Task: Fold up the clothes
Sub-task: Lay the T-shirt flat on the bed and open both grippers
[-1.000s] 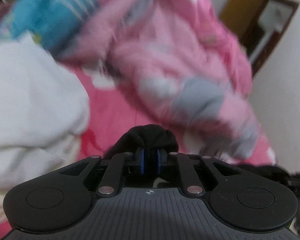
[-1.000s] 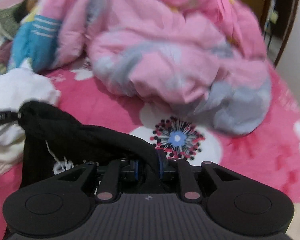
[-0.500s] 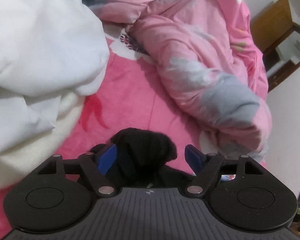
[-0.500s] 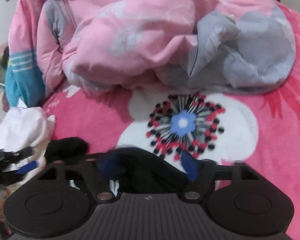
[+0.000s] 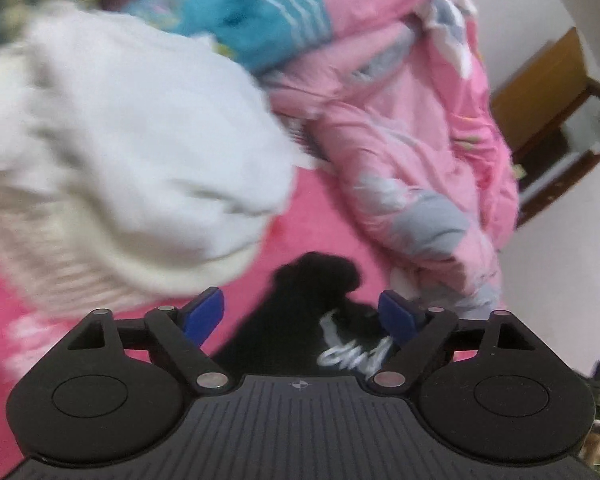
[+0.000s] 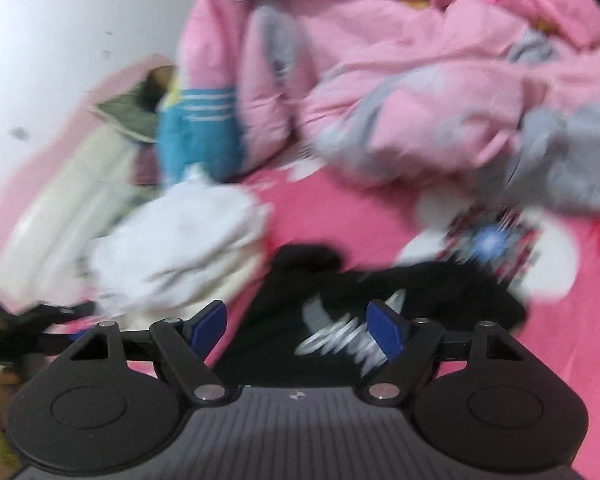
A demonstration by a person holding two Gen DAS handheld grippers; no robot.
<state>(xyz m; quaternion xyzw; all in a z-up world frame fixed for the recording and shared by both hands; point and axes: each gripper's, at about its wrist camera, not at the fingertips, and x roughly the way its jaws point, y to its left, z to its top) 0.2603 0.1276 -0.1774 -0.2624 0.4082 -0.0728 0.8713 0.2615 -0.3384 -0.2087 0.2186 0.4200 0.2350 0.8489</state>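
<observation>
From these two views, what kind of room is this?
Most likely a bedroom: clothes lie on a bed with a pink flowered sheet, a rumpled pink quilt behind, and a wooden cabinet beside the wall.

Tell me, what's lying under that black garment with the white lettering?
The black garment lies on a pink bedspread printed with a large white flower, whose edge it overlaps. Whatever else sits beneath stays hidden by the fabric.
</observation>
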